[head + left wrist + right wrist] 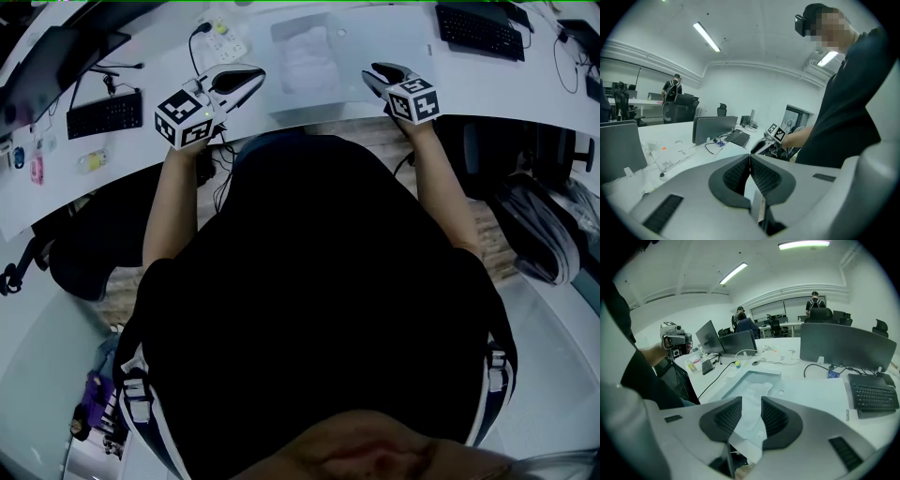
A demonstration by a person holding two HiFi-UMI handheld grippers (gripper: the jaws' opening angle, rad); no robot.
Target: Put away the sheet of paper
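Note:
The sheet of paper (306,58) is white and crumpled. It lies flat on the white desk (375,37) inside a clear plastic sleeve (740,383), straight ahead of the person. In the right gripper view the paper (757,392) shows through the gap between the jaws, down on the desk. My right gripper (373,70) (751,404) hovers over the sleeve's right edge, open, its pads touching nothing. Off the sleeve's left edge, my left gripper (255,73) (750,159) is held up with its jaw tips meeting and nothing gripped.
A black keyboard (103,114) lies at the left of the desk and another keyboard (478,30) at the far right. A power strip (221,41) with cables sits behind the left gripper. Monitors (846,345) stand beyond the sleeve. An office chair (539,230) stands right.

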